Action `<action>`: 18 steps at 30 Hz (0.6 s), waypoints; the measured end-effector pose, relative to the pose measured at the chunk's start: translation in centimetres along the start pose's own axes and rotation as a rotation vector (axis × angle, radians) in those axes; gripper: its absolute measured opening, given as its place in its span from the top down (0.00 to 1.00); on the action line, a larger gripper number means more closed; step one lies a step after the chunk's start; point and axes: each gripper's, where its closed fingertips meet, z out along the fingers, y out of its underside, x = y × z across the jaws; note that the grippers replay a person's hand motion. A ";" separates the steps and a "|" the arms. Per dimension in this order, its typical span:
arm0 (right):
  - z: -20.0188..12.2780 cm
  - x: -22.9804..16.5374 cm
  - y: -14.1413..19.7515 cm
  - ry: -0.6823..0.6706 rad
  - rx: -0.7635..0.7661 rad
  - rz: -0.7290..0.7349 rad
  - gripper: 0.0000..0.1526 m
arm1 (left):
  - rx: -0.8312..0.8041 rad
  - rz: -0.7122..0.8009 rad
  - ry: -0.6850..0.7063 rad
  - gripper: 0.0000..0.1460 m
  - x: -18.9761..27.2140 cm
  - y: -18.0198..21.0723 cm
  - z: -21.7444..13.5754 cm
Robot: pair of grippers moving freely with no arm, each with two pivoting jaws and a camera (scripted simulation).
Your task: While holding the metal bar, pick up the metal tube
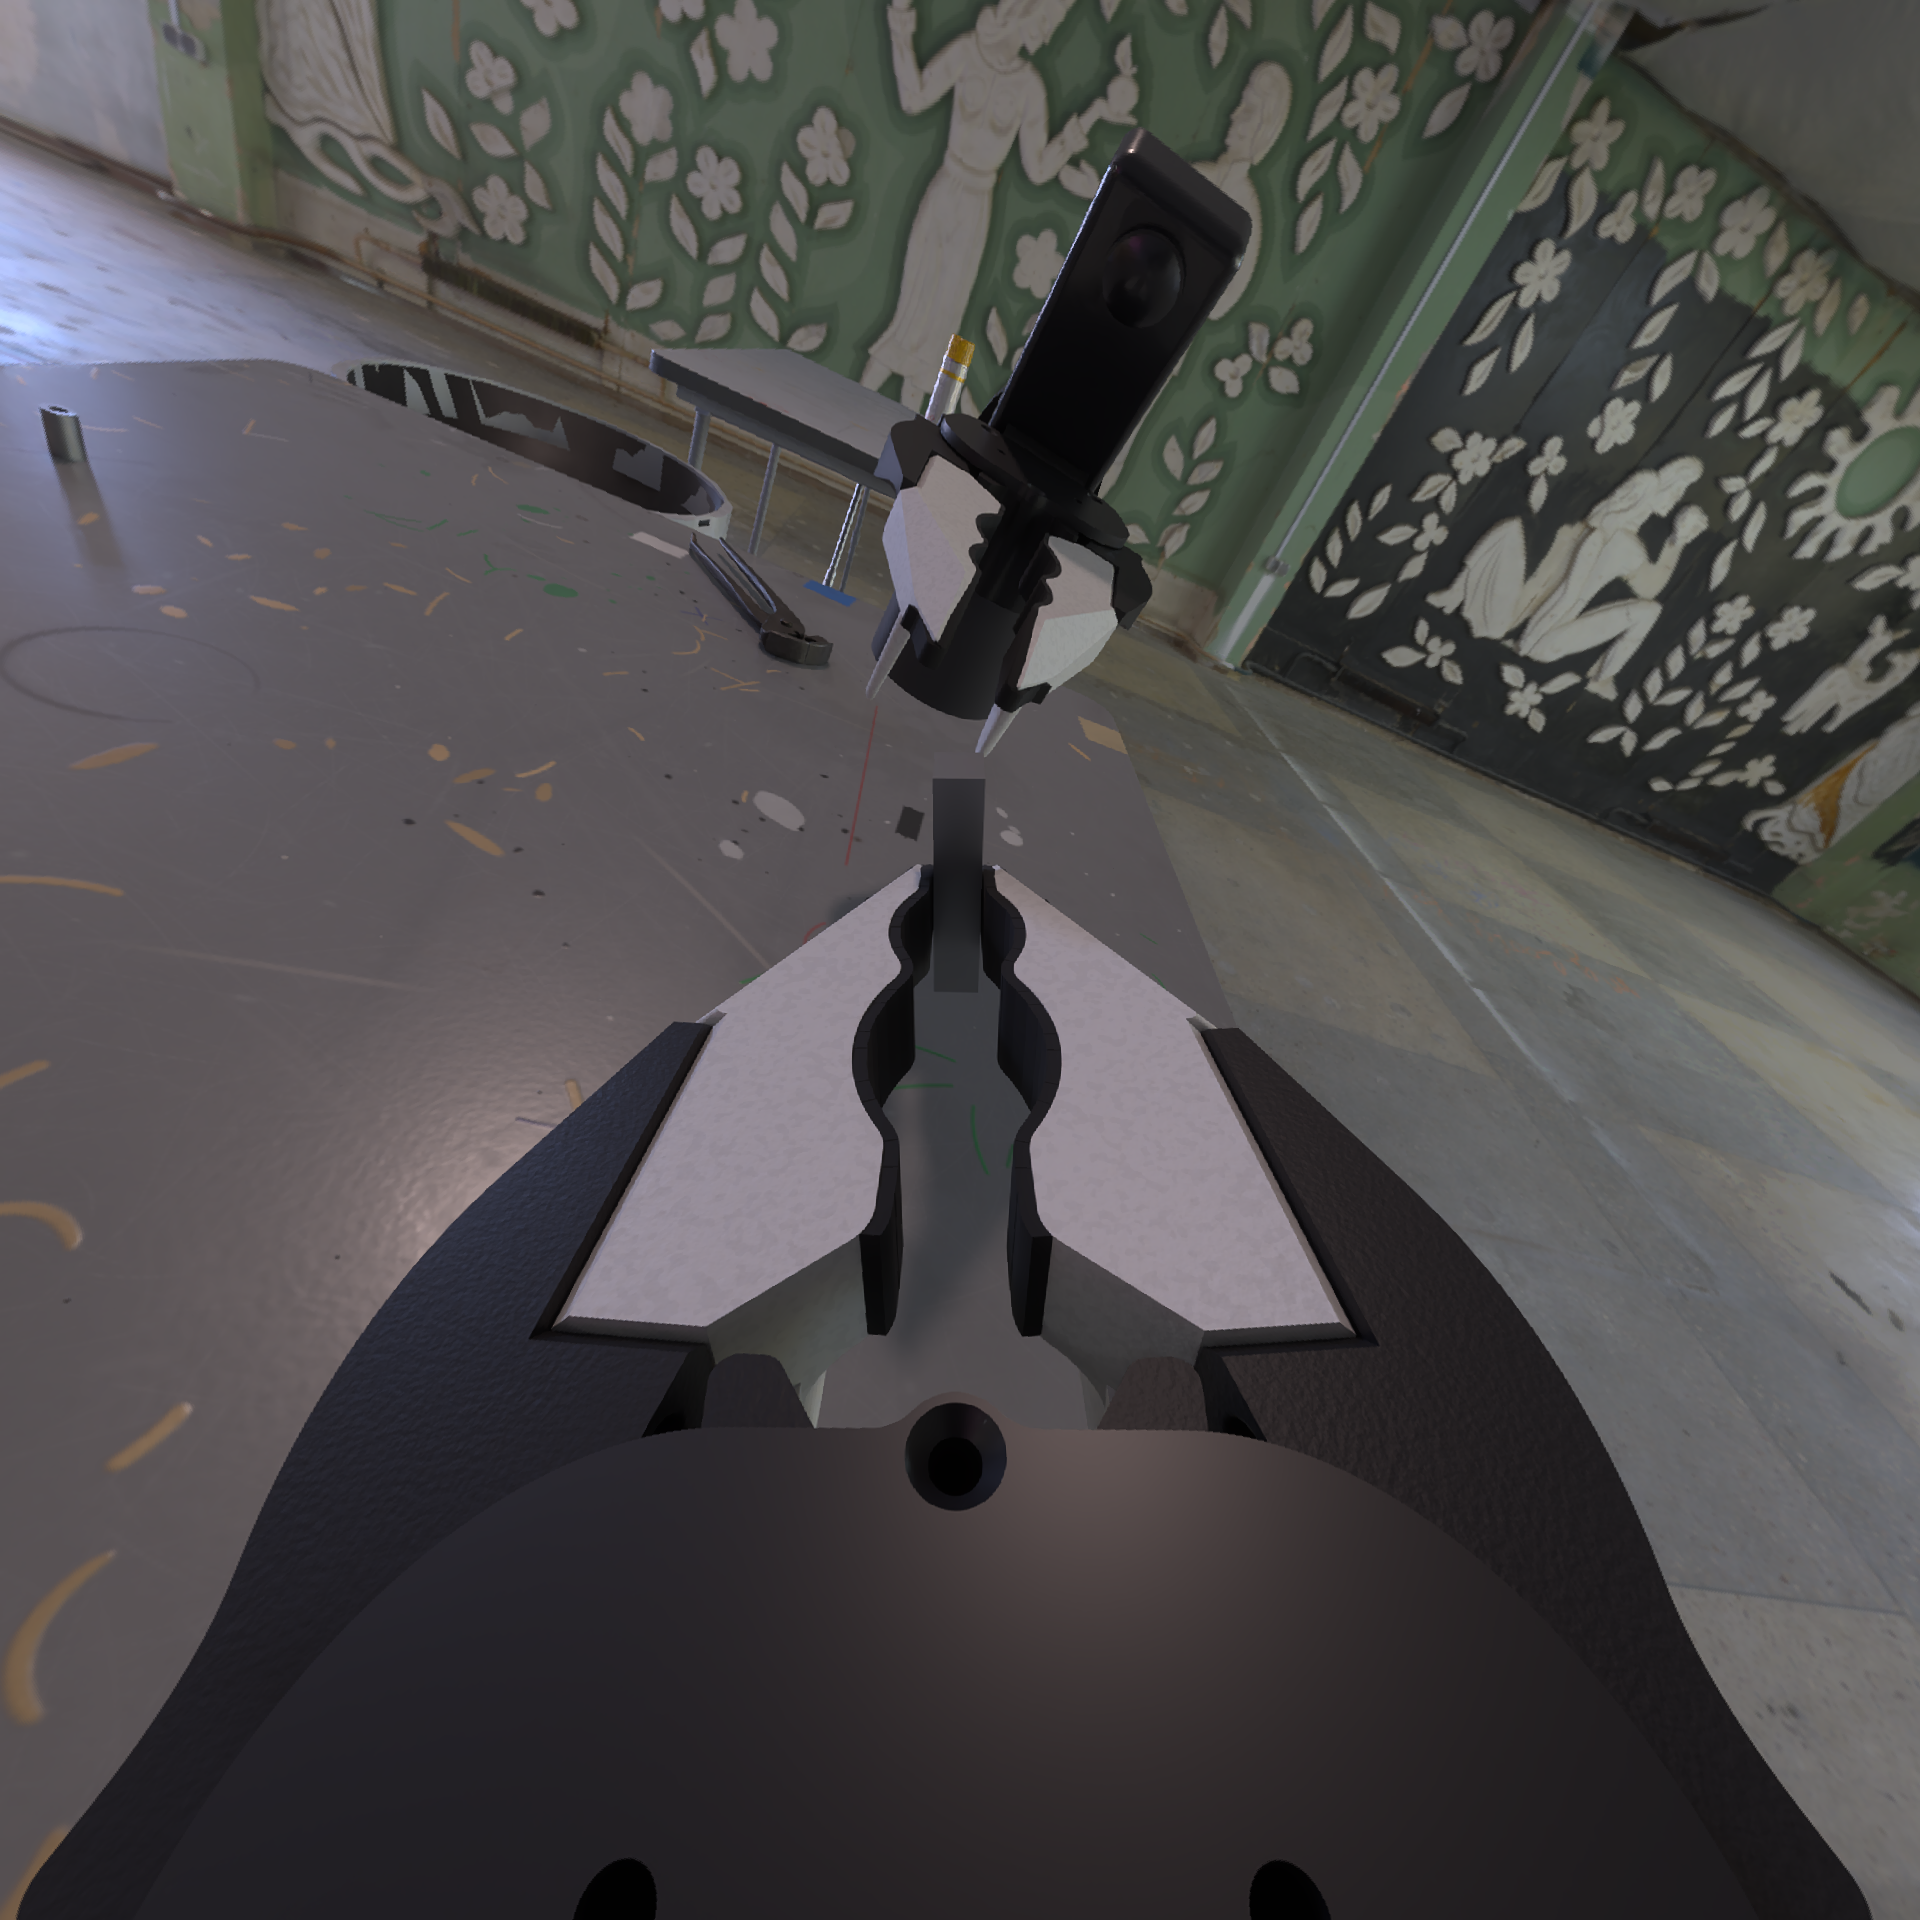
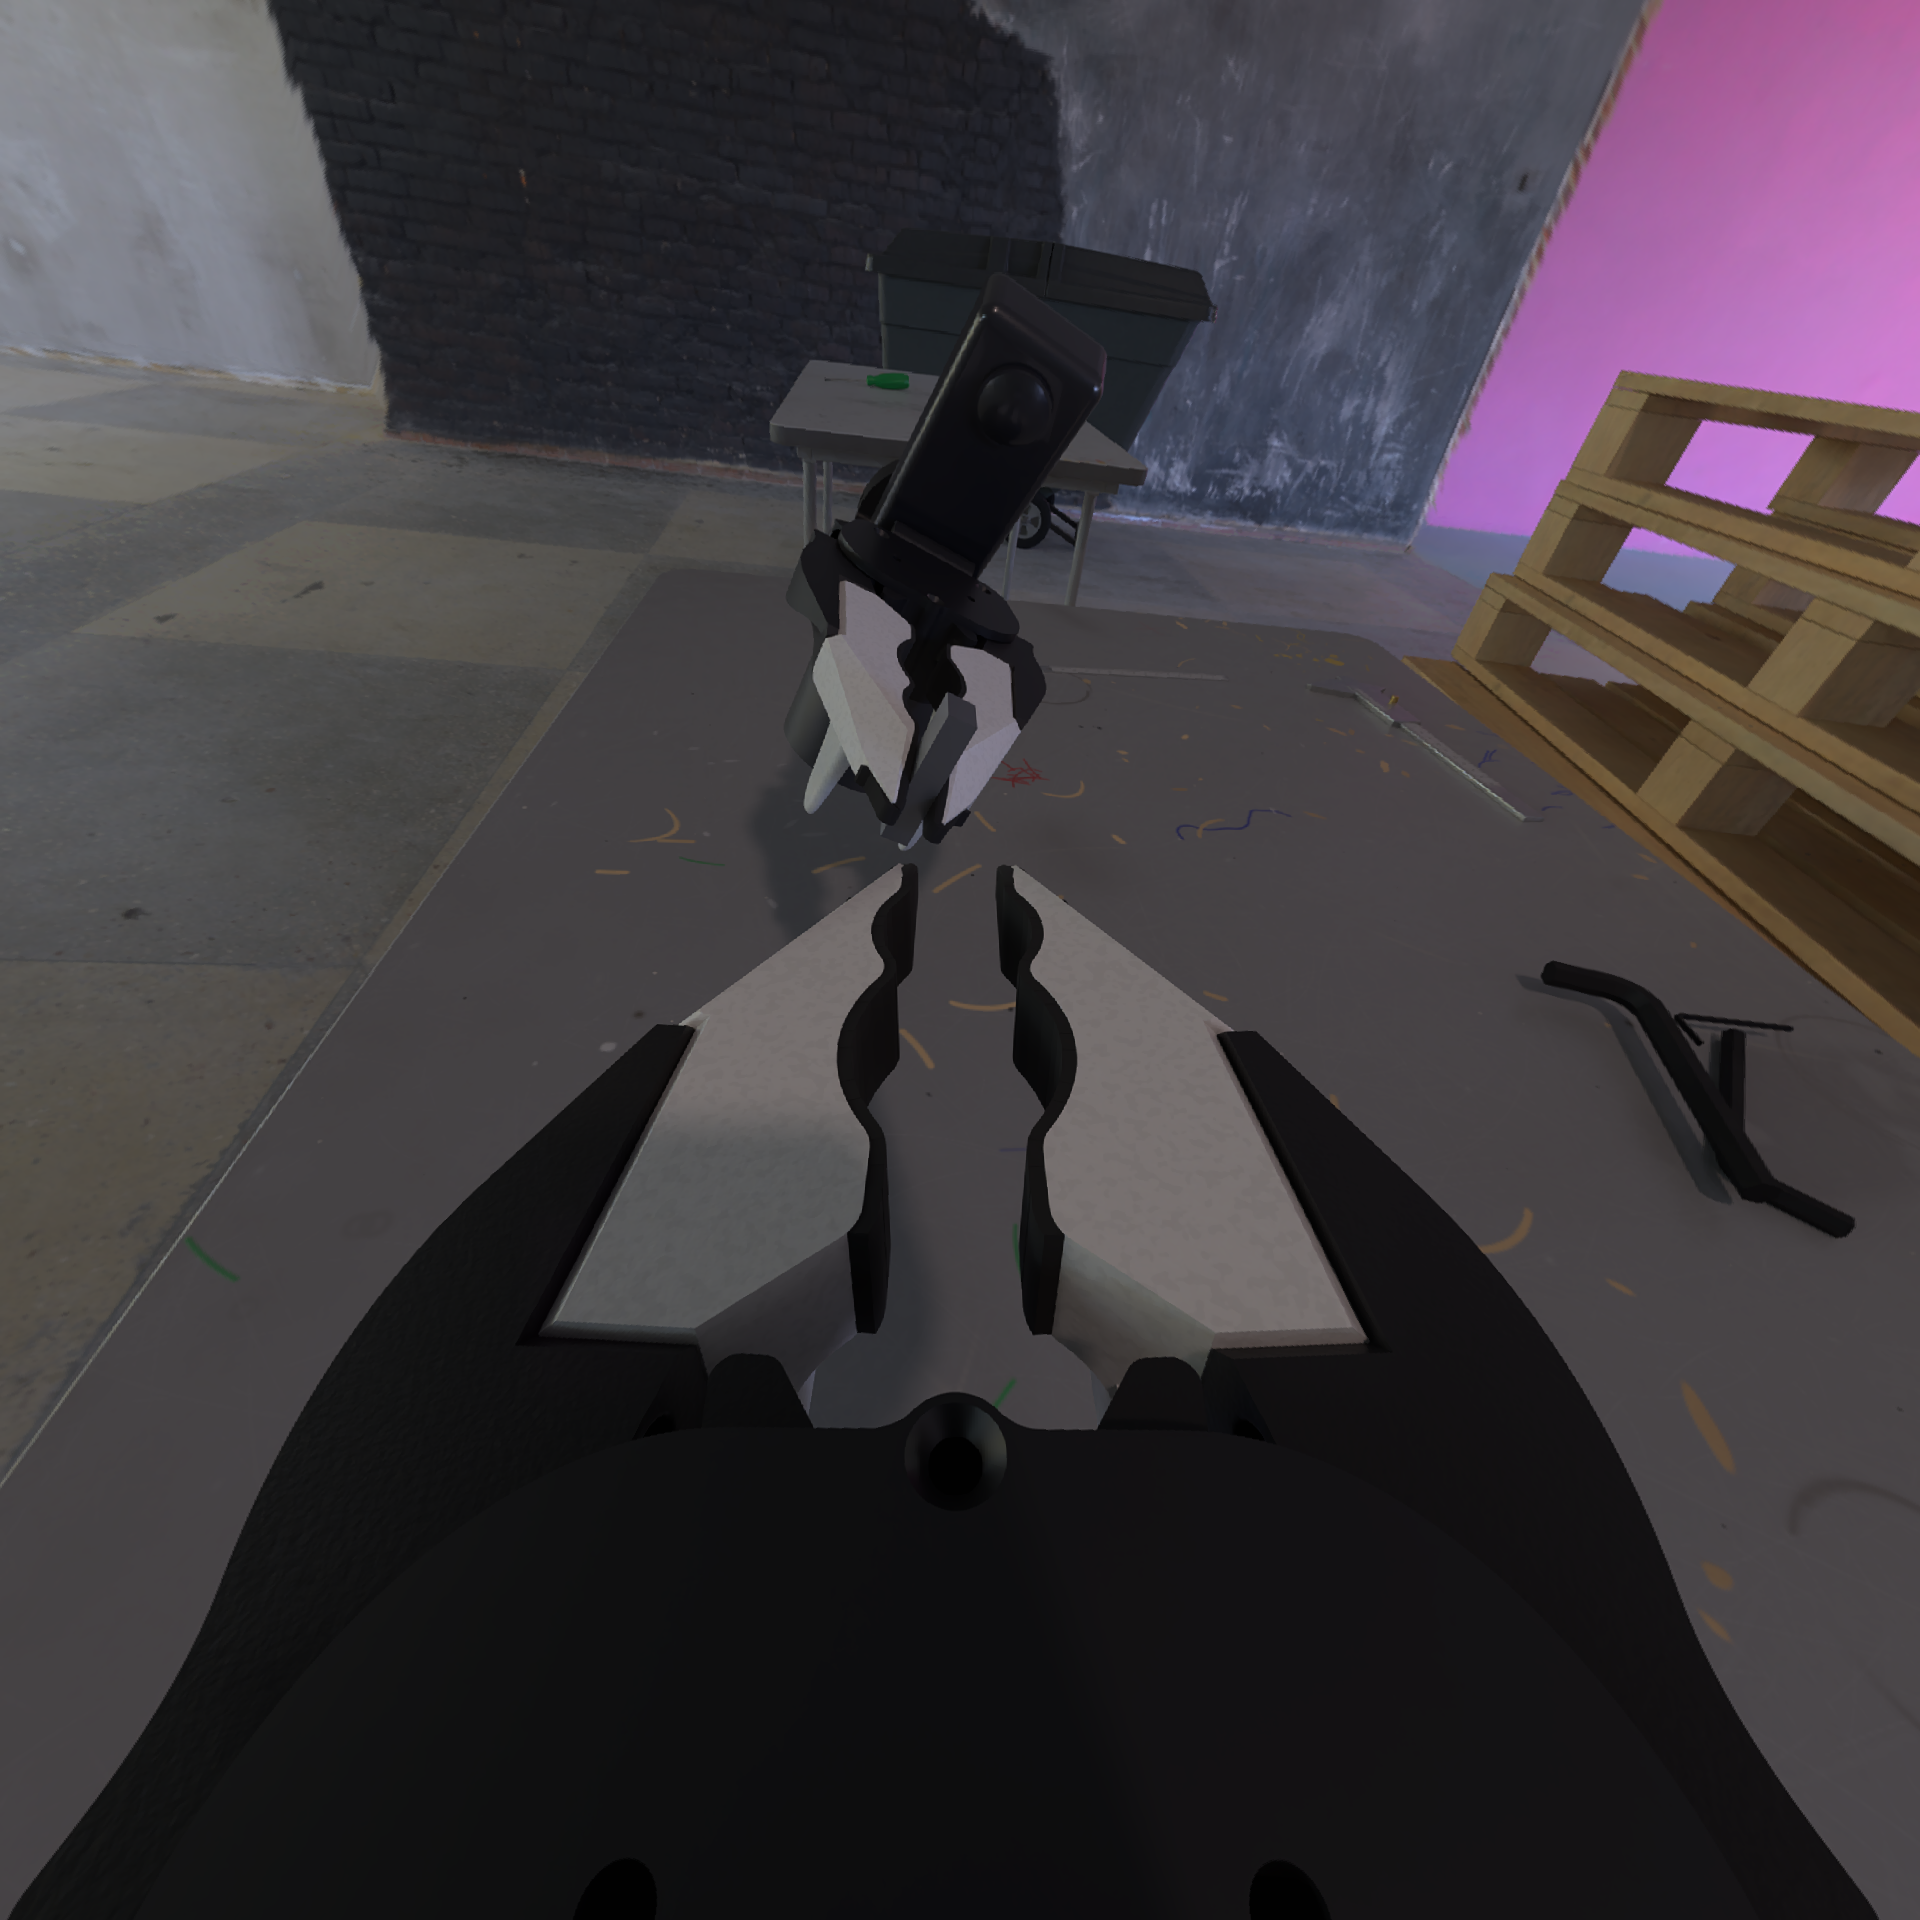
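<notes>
Two grippers face each other over a grey, paint-flecked worktable (image 1: 312, 935). The left gripper (image 1: 958, 883) is pinched down on a flat grey metal bar (image 1: 958, 831), held at its fingertips, w/ the bar's squared end sticking out past them toward the right gripper (image 2: 954, 883). In the right wrist view the same bar shows as a dull grey strip (image 2: 940, 753) between the far gripper's white fingers. The right gripper's jaws stand apart w/ nothing between them, only tabletop showing through the gap.

The metal tube (image 1: 64, 434) stands upright near the table's far left edge in the left wrist view, well apart from both grippers: a short, dark-grey cylinder w/ an open, hollow top. It is small in frame, so wall thickness can't be told. It doesn't show in the right wrist view.

Step in hand, by the look of it: bring the free right gripper across to the tube. Best done w/ jaws kept wide, fingers straddling the tube at mid-height, then closing squarely so the round body doesn't squirt out or tip. The left should keep firm pressure on the bar, as a tip-only grip on a smooth bar could slip.
</notes>
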 end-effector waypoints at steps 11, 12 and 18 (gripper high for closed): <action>0.9 0.7 2.0 0.031 -0.069 0.011 0.87 | -0.027 -0.015 -0.090 0.95 -1.8 1.0 0.2; 0.7 1.5 2.3 0.074 -0.085 0.016 0.87 | -0.024 -0.016 -0.119 0.95 -2.3 1.0 0.1; -3.6 12.6 6.3 0.637 -0.165 0.250 0.84 | -0.027 -0.021 -0.262 0.95 -4.6 1.5 -0.3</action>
